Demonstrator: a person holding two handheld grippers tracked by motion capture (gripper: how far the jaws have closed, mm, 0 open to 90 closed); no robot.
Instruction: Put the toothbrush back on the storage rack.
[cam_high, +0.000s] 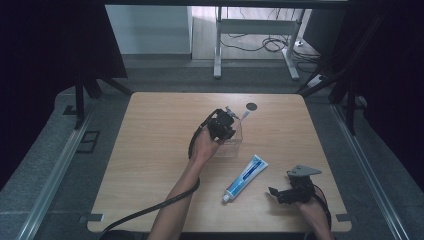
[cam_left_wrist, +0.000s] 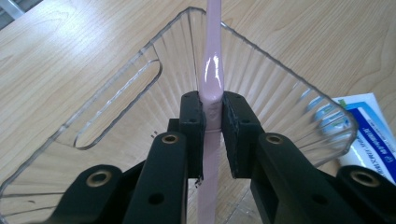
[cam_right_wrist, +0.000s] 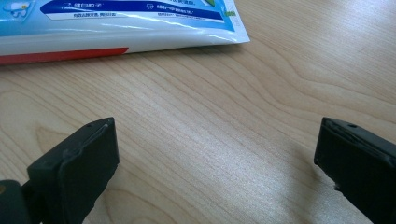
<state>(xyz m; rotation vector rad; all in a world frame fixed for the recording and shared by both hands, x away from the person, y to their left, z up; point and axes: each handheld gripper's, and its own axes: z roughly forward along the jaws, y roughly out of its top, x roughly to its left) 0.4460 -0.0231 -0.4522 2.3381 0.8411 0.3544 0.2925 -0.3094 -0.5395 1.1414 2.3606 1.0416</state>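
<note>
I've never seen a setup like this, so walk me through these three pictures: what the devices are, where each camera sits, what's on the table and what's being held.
A person sits at a wooden table, holding a hand-operated gripper in each hand. One camera looks down from above; the other two ride on the grippers, looking along their black jaws. The left gripper has its jaws shut on a pink toothbrush, over a clear plastic cup. The right gripper rests with its jaws open and nothing between them, near a toothpaste tube lying on the table.
</note>
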